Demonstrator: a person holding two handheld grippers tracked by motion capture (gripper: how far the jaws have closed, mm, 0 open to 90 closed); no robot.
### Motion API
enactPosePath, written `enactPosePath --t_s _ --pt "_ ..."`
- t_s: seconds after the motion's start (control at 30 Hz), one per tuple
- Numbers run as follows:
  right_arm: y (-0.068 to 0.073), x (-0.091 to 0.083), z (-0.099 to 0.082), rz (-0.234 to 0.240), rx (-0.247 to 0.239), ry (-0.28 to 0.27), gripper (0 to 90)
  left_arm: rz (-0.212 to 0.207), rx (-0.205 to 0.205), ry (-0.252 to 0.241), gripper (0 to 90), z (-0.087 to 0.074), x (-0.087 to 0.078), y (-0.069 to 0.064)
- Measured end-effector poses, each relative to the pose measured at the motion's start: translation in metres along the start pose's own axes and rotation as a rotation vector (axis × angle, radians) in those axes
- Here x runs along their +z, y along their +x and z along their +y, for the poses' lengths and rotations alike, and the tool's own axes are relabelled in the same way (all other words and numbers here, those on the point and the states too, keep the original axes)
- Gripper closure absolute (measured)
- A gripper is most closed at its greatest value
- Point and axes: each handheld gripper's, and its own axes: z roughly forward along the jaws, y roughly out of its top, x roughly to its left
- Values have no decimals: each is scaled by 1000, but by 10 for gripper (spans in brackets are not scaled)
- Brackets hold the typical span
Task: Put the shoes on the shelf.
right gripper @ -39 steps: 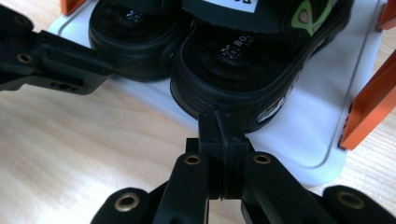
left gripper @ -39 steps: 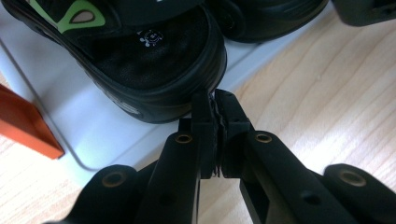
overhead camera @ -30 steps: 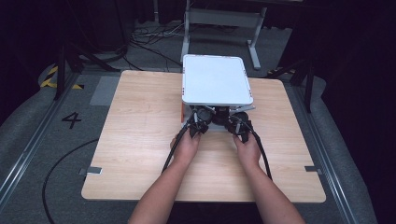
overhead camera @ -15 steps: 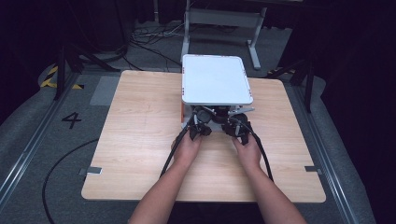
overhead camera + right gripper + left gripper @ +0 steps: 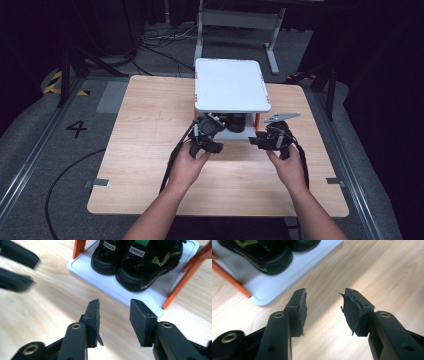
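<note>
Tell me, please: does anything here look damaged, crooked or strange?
Yes. On the left gripper, one rubber pad is torn and peels away from its jaw, with a ragged edge. The pair of black shoes sits neatly side by side on the lower white shelf. Nothing is spilled on the wooden table.

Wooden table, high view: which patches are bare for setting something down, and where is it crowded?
The wooden table is bare left of the white two-tier rack, along the near edge beside the forearms, and in a narrow strip right of the rack. Crowded: the rack's front, where black shoes, left gripper and right gripper gather.
</note>
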Motion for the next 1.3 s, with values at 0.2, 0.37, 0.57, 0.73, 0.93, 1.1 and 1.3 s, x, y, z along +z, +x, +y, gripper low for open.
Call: enactPosePath --t_s 0.2,0.37,0.57,0.73,0.93,1.1,1.3 --pt "-7 -34 -7 15 13 -23 509 5 24 6 438 -14 -33 5" --pt "-13 -60 -18 20 -9 -28 428 71 18 49 380 -34 -51 17" --pt "-33 -77 -39 -23 -25 -6 372 98 -12 49 369 -66 -63 40" --pt "-51 -89 -56 -62 -58 8 351 108 -61 66 355 -83 -76 61" --pt "-64 -93 -72 -125 -51 29 329 150 -125 33 353 -111 -81 84" --pt "-66 -84 -86 -163 -64 38 320 125 -137 27 365 -136 -72 94" --pt "-73 -65 -107 -196 -70 39 327 191 -167 26 362 -155 -56 106"
